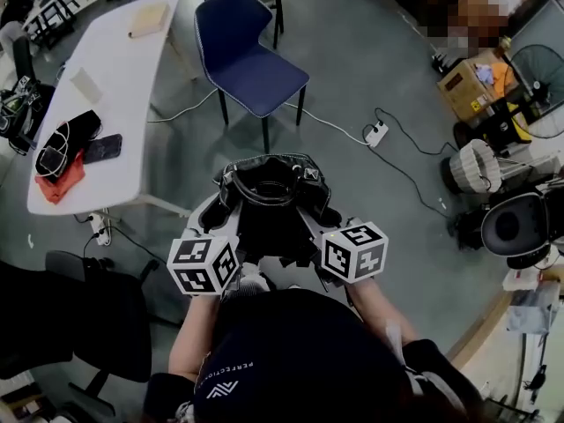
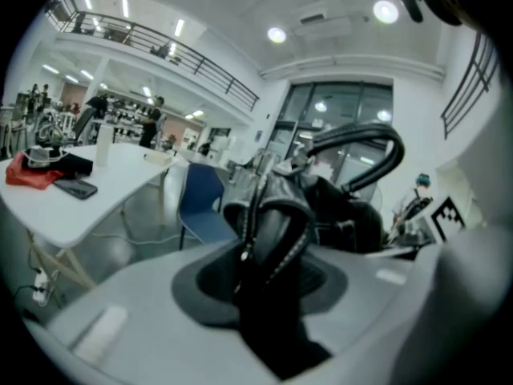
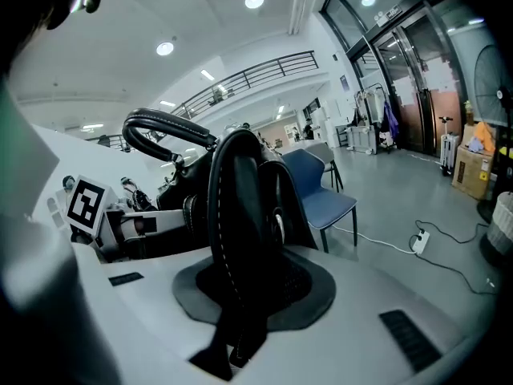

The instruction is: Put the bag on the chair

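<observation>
Grey floor fills the head view, with a white tabletop along the left edge carrying a red cloth and a dark phone.

Left gripper: the jaws are closed on a zippered fold at the bag's left rim. The left gripper view shows the zip teeth running down between the two grey jaw faces.

The bag, black with its mouth open upward, hangs in the air between the two grippers, directly in front of the person. Gripping it at opposite rims keeps it level and upright, so it can probably be set down on its base. The blue chair stands beyond it, well apart, with a bare seat. The bag is not yet on the chair.

Right gripper: the jaws are narrow, clamped on a stitched black panel at the bag's right rim.

A power strip and its cables lie on the floor to the right, near the chair's legs, a likely snag when approaching.

Only the head view shows the gap between bag and chair. Only the gripper views show what each pair of jaws pinches, and the bag's handle arching above it.
</observation>
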A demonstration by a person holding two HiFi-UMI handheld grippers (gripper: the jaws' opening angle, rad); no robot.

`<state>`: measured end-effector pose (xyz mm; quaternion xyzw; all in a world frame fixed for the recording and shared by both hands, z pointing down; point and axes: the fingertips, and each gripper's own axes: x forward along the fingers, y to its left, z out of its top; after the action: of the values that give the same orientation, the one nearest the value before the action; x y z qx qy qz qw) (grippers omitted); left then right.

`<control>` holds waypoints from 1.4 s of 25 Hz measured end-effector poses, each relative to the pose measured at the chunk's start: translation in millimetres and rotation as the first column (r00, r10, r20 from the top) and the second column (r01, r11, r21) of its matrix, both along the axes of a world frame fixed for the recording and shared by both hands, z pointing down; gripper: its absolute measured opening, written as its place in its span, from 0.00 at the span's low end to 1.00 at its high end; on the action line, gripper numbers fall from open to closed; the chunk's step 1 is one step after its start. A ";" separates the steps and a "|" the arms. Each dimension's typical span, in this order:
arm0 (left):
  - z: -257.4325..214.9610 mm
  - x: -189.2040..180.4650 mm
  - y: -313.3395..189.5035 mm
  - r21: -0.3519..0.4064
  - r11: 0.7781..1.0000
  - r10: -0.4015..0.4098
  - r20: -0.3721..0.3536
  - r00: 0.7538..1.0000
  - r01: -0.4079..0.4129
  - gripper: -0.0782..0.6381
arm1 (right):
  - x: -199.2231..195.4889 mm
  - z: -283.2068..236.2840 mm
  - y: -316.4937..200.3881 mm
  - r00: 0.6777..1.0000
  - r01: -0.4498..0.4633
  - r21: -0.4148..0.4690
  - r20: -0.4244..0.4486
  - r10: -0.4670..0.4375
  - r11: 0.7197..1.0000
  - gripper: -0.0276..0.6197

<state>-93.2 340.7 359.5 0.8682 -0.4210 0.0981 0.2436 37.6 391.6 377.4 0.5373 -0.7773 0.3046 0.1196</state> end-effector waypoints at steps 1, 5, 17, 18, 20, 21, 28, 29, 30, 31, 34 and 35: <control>0.1 -1.5 -5.2 0.001 1.000 0.005 -0.002 1.000 -0.005 0.30 | -1.6 0.0 -5.0 1.000 -0.005 -0.001 0.001 0.005 1.000 0.15; 0.7 -9.2 -25.5 0.007 1.000 0.020 -0.003 1.000 -0.020 0.30 | -9.1 0.1 -26.5 1.000 -0.022 0.006 -0.008 0.022 1.000 0.15; 7.3 -23.5 -68.4 0.012 0.999 0.052 -0.006 0.999 -0.052 0.30 | -26.0 5.2 -66.2 0.998 -0.060 -0.005 -0.022 0.060 0.998 0.14; 8.4 -21.0 -70.4 0.007 0.998 0.057 -0.007 0.998 -0.057 0.30 | -23.1 6.1 -68.8 0.998 -0.064 -0.008 -0.023 0.064 0.998 0.14; 10.7 -16.1 -75.4 -0.003 0.998 0.062 -0.007 0.998 -0.062 0.30 | -17.1 7.9 -75.9 0.997 -0.069 -0.011 -0.024 0.069 0.998 0.14; 12.0 -14.4 -78.5 -0.007 0.998 0.061 -0.006 0.998 -0.061 0.30 | -14.9 8.9 -80.6 0.997 -0.068 -0.013 -0.024 0.067 0.998 0.14; 18.5 0.0 -114.2 -0.011 1.000 0.010 0.011 1.000 -0.010 0.29 | 1.3 16.7 -123.7 1.000 -0.022 -0.022 -0.009 0.022 1.000 0.14; 19.6 2.2 -120.5 -0.012 1.000 0.001 0.016 1.000 0.000 0.29 | 3.4 18.5 -131.1 1.000 -0.011 -0.025 -0.003 0.011 1.000 0.14; 20.6 4.5 -126.5 -0.014 1.000 -0.009 0.020 1.000 0.010 0.29 | 5.9 20.1 -138.6 1.000 0.000 -0.027 0.001 0.000 1.000 0.14; 21.1 7.5 -132.4 -0.015 1.000 -0.019 0.023 1.000 0.020 0.29 | 9.2 21.2 -146.5 1.000 0.011 -0.029 0.004 -0.011 1.000 0.13; 21.1 18.7 -153.4 -0.011 0.999 -0.048 0.021 0.999 0.048 0.29 | 21.4 21.6 -172.9 0.999 0.046 -0.028 0.008 -0.045 0.999 0.13; 21.5 22.2 -160.7 -0.011 0.998 -0.059 0.020 0.998 0.059 0.29 | 25.2 21.9 -181.5 0.998 0.058 -0.026 0.010 -0.058 0.998 0.13</control>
<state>-71.0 180.0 381.0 0.8530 -0.4482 0.1016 0.2474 62.8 210.1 399.3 0.5116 -0.7889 0.3138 0.1320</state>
